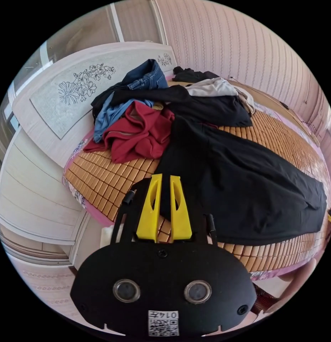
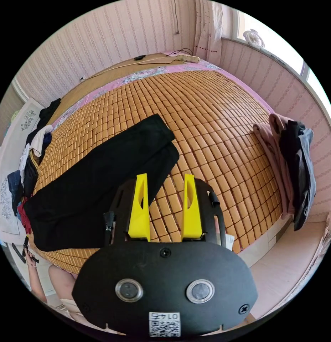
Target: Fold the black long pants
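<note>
The black long pants point(image 1: 251, 185) lie stretched flat on the bamboo mat point(image 1: 101, 181), folded lengthwise with one leg on the other. My left gripper point(image 1: 165, 176) is at the waist end, its yellow jaws close together with the black cloth's corner pinched between them. In the right gripper view the pants point(image 2: 101, 178) run from the lower left to the hems near the middle. My right gripper point(image 2: 165, 178) hangs open over the mat point(image 2: 215, 117) beside the hem end; its left jaw overlaps the cloth's edge and nothing lies between its jaws.
A heap of clothes, red point(image 1: 136, 135), blue denim point(image 1: 145, 76) and black, lies against the flowered headboard point(image 1: 65, 96). Pink and dark garments point(image 2: 290, 156) are stacked at the mat's right edge. A power strip point(image 2: 186, 57) lies at the far side. A person's arm point(image 2: 37, 281) shows low left.
</note>
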Tool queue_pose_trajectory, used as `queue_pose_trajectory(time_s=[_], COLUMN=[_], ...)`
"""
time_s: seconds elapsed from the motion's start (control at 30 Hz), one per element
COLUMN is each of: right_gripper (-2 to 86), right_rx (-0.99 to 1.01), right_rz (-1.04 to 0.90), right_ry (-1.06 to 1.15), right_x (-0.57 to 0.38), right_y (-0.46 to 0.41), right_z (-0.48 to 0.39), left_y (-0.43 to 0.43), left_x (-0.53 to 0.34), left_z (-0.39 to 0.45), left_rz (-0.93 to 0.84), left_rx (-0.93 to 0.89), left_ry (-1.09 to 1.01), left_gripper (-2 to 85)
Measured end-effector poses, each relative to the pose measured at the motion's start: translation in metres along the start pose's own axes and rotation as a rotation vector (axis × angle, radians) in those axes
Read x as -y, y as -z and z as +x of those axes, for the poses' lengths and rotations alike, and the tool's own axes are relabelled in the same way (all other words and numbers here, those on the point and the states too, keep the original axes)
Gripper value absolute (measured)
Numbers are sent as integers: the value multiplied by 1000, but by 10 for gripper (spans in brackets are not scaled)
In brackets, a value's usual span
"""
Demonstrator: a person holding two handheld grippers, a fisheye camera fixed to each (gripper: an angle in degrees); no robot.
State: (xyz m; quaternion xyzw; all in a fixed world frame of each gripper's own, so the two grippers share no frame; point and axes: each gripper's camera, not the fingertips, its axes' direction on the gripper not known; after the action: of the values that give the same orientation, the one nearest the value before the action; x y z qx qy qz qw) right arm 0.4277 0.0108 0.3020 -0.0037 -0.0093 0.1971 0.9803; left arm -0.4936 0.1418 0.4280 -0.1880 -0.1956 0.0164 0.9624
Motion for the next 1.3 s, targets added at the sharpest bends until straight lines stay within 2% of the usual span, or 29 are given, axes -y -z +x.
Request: queue_pose_trajectory(time_s=[0.1,0.33,0.4,0.43,0.5,0.6,0.73,0.87,0.93,0.97,1.03,1.17,1.3], right_gripper=[138,125,119,108,13,-4,-8,1,29,72,106,133,134], right_rx=[52,194,217,135,53,164,369,542,505,451,401,244,238], right_rz=[-67,15,-65,-35,-50,-29,88,123,166,155,76,-46,-107], right_ry=[-71,-110,-93,-79,-39,-20,-23,4,-12,-24,-83,-172,-154], right_x=[-10,-6,0,2,6,2,-10,-10,-11,-12,-17,-43,-51], right_y=[1,34,27,34,41,64,138,203,214,210,194,170,159], right_z=[25,51,52,53,56,79,116,135,147,155,171,186,184], left_y=[-21,-19,-18,-17,-16,-13,-8,-4,-2,0,2,8,12], left_x=[-10,-8,-7,-5,-3,2,6,13,16,18,20,25,30], left_z=[5,23,25,27,30,36,41,44,45,46,47,48,51], left_rz=[-131,-122,-123,-127,-138,-150,-155,-182,-189,-194,-200,-213,-223], left_rx=[-32,2,1,1,6,21,14,10,14,15,19,41,44], left_ry=[-5,9,-4,-10,-25,-52,-73,-93,-107,-113,-121,-132,-147], left_gripper=[24,-7,-8,-8,-8,-8,-8,-8,-8,-8,-9,-8,-9])
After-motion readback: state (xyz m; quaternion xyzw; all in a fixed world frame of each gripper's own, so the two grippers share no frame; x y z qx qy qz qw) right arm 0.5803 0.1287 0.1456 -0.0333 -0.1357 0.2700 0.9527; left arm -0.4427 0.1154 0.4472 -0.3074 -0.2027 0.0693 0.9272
